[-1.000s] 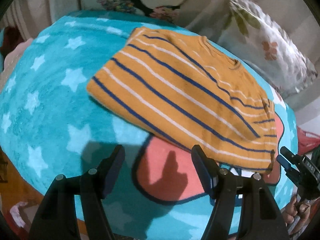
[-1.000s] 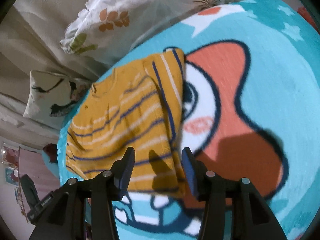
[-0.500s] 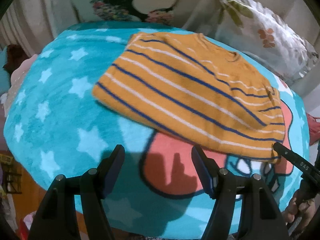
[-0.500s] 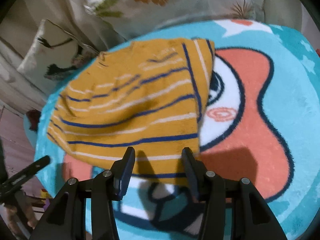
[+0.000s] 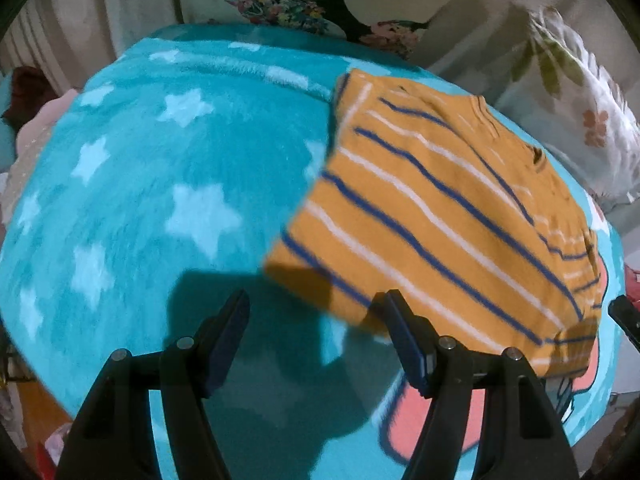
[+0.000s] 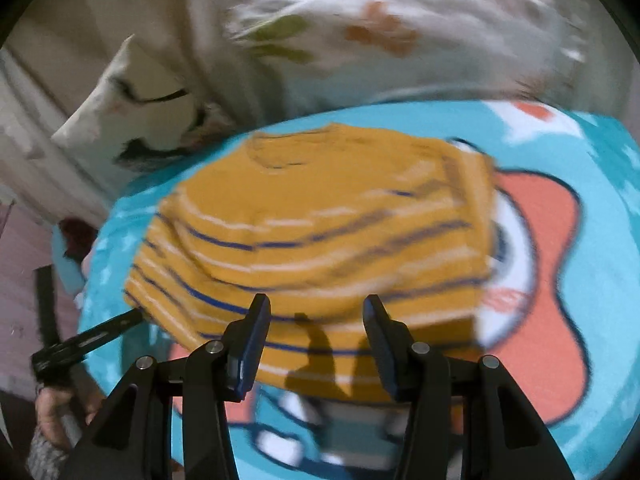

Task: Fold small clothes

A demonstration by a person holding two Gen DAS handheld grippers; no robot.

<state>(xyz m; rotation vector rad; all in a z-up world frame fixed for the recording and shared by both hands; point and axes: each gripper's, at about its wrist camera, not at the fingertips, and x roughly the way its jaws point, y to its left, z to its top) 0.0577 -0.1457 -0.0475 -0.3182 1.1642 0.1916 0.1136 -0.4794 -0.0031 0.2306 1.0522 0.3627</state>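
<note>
The striped shirt (image 5: 440, 216) lay folded into a rough rectangle on the blanket (image 5: 160, 184), toward the blanket's pillow-side edge and partly over its coral cartoon patch. Both tongs stood apart and empty. The left gripper (image 5: 316, 336) hovered just off the shirt's near corner, its jaws spread over bare blanket. The right gripper (image 6: 316, 340) hovered over the shirt's near hem, jaws parted, nothing between the pads.

Risks, as judged: a pinch at the hem could take only the top layer and pull the fold open; equally, a deep bite could catch the blanket's pile with the cloth. Uneven lifting by the two hands would skew the stripes and leave a crooked fold.

Materials: the shirt was soft mustard knit with blue and white stripes, limp and slightly rumpled near the collar. The blanket was thick turquoise plush with pale stars. A floral pillow (image 6: 400, 32) lay beyond the shirt.
</note>
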